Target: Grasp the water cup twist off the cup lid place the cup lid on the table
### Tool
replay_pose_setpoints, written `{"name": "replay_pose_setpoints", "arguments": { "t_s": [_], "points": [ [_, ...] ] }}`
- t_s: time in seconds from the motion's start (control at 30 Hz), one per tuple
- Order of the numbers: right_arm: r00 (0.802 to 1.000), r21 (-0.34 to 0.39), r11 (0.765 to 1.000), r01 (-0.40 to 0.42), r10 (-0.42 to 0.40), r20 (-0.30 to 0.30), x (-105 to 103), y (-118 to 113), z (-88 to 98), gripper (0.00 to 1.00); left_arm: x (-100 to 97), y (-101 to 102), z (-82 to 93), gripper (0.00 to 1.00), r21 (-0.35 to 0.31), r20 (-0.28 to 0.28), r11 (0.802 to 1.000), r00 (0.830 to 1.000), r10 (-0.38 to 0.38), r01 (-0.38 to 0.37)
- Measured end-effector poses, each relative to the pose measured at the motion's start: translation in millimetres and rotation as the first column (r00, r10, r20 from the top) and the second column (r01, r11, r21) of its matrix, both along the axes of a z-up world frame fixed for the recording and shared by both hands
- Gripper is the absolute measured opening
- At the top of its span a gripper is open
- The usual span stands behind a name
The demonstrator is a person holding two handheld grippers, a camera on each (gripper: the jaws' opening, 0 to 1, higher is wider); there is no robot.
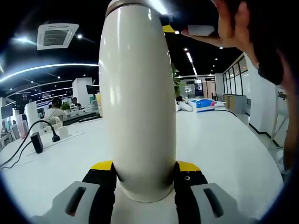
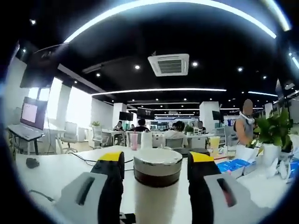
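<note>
In the left gripper view we have our left gripper (image 1: 145,173) clamped on the lower body of the water cup (image 1: 138,98), a tall cream-white bottle standing upright; the yellow-tipped black jaws press against both of its sides. The cup's base sits low between the jaws, just above the white table (image 1: 219,140). Near the cup's top a hand (image 1: 236,28) reaches in from the upper right.

In the right gripper view our right gripper (image 2: 157,175) brackets the cup lid (image 2: 158,167), a dark band with a silvery top, still seated on the cup. Its jaws stand on either side of the lid with a narrow gap visible at each side, so they are apart and not gripping it.

Farther out on the table in the left gripper view lie a black cable (image 1: 28,135) and a small black adapter (image 1: 37,142). In the right gripper view we see a potted plant (image 2: 273,133) at the right, and beyond it seated people (image 2: 175,135) at desks and a ceiling air vent (image 2: 169,64).
</note>
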State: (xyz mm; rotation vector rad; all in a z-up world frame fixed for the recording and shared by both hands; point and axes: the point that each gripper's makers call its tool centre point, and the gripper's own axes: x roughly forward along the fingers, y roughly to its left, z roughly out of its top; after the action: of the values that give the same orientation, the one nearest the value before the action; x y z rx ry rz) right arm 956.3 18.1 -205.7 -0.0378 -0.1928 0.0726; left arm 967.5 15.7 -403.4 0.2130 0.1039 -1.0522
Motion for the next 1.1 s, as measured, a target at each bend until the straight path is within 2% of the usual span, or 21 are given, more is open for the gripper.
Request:
{"name": "replay_pose_setpoints", "arguments": {
  "t_s": [0.17,0.23,0.37,0.53,0.7,1.1],
  "points": [
    [0.999,0.007,1.0,-0.022,0.022,-0.025,7.5,-2.4,-5.3,0.48,0.0,-0.4,0.6,0.5,0.001,0.0,1.0,1.0,-0.002,0.002],
    [0.999,0.012,1.0,-0.028,0.028,-0.024,7.3,-2.3,-4.7,0.48,-0.1,-0.5,0.8,0.5,0.001,0.001,1.0,1.0,-0.002,0.002],
    [0.998,-0.022,0.999,-0.05,0.049,-0.033,10.1,1.7,-6.3,0.46,0.4,-1.0,1.3,0.5,0.001,0.0,1.0,1.0,-0.002,0.002],
    [0.992,0.008,0.993,-0.117,0.118,-0.055,12.1,1.3,-6.0,0.46,0.9,-1.4,1.9,0.5,0.002,-0.002,1.0,1.0,-0.002,0.002],
    [0.974,-0.036,0.977,-0.211,0.207,-0.092,14.3,4.7,-5.8,0.46,1.8,-1.7,2.4,0.5,0.0,-0.005,1.0,1.0,0.0,0.0],
    [0.933,-0.028,0.937,-0.349,0.344,-0.108,11.9,4.8,-6.3,0.45,1.2,-2.6,2.7,0.5,0.001,-0.007,1.0,1.0,0.002,-0.002]
  ]
}}
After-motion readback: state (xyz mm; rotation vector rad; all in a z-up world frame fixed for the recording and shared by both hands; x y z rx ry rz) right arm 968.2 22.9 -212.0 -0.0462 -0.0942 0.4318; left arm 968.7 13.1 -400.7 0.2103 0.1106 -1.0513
